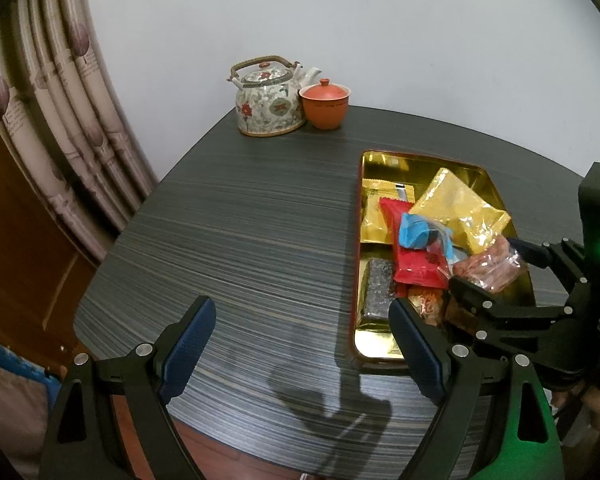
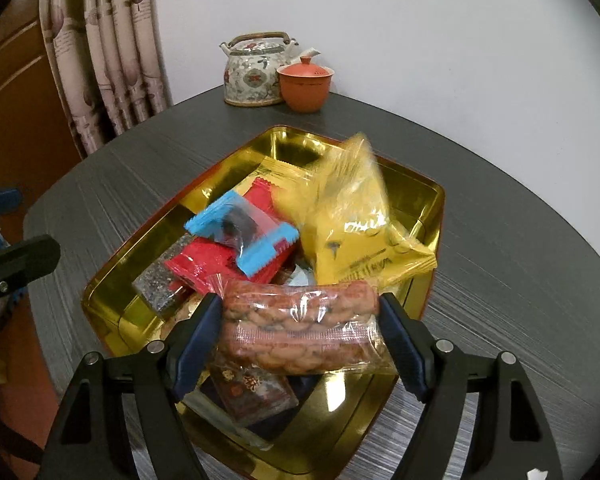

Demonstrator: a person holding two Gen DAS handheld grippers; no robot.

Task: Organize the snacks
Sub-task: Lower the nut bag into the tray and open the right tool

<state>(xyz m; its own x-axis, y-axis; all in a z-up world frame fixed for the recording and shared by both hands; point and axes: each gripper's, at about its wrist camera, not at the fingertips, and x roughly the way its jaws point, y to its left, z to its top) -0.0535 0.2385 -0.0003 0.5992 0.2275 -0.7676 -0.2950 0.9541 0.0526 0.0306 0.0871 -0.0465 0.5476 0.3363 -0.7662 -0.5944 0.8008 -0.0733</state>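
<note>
Two grippers, right gripper (image 2: 300, 328) pinching peanut packet (image 2: 300, 330), left gripper (image 1: 300, 344) agape

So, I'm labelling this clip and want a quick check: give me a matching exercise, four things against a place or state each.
Things:
1 peanut packet
2 blue-edged packet
3 clay cup
4 left gripper

Places or states:
A open above the table
B beside the teapot
C on top of the red packet
D between the right gripper's fingers

Pairs: 1-D, 2-C, 3-B, 4-A
</note>
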